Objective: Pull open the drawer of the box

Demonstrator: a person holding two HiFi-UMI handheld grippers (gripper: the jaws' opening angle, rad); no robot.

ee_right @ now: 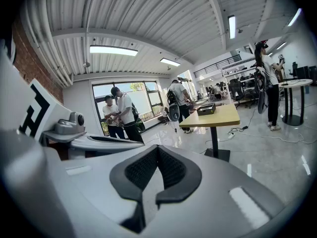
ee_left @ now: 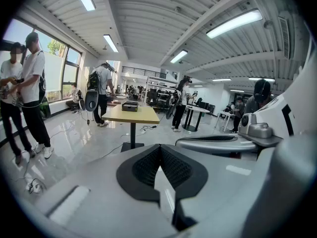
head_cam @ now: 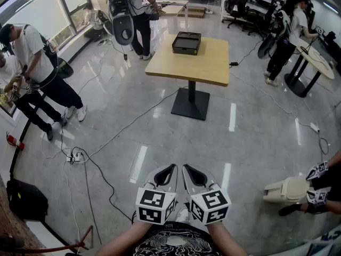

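Flat black box [head_cam: 186, 42] on far square yellow table [head_cam: 209, 68] — opening not begun; my left gripper [head_cam: 166, 174] and right gripper [head_cam: 193, 176] — near, closed, empty.

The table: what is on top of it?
Only a black box stands on the table, near its far edge; the rest of the top is bare. What the box holds cannot be seen, since its own walls cover it.
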